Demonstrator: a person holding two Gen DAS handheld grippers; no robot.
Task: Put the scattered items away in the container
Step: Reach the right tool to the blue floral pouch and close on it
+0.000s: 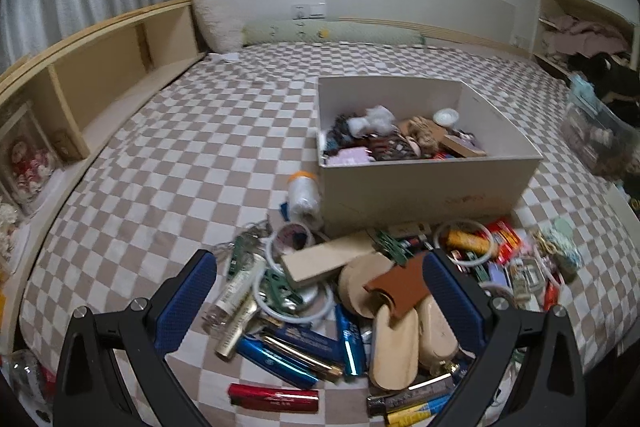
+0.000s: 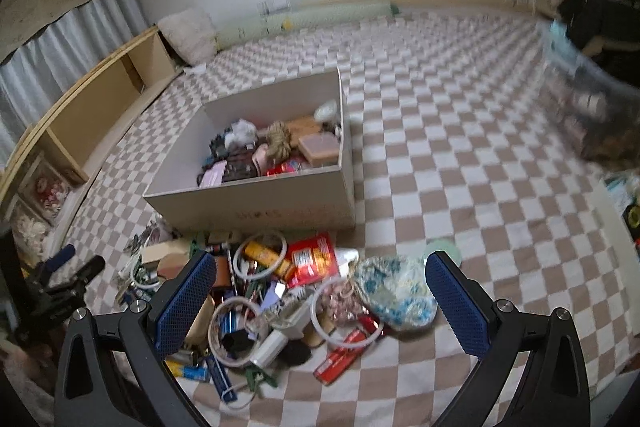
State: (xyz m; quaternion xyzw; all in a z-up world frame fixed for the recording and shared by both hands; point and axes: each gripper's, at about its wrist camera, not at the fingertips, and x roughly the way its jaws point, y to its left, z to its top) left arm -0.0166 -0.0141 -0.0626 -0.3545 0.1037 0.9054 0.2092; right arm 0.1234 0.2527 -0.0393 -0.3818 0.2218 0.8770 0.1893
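A white cardboard box [image 1: 432, 183] [image 2: 256, 203], part filled with small items, stands on the checkered bed. In front of it lies a pile of scattered things: white rings [image 1: 294, 301], blue tubes [image 1: 276, 359], a red tube [image 1: 274, 399], wooden pieces [image 1: 394, 347], a brown leather piece [image 1: 400, 285]. My left gripper [image 1: 318, 299] hangs open above this pile, nothing between its fingers. My right gripper [image 2: 316, 297] is open too, over a floral pouch [image 2: 394, 293], a red packet [image 2: 314, 259] and white rings [image 2: 344, 319]. The left gripper [image 2: 66, 267] shows at the right wrist view's left edge.
A wooden shelf [image 1: 100, 67] runs along the bed's left side, with pillows [image 1: 220, 23] at the head. A clear bin of items [image 1: 600, 135] [image 2: 588, 107] sits at the right edge. Open checkered bedding [image 2: 460, 147] lies right of the box.
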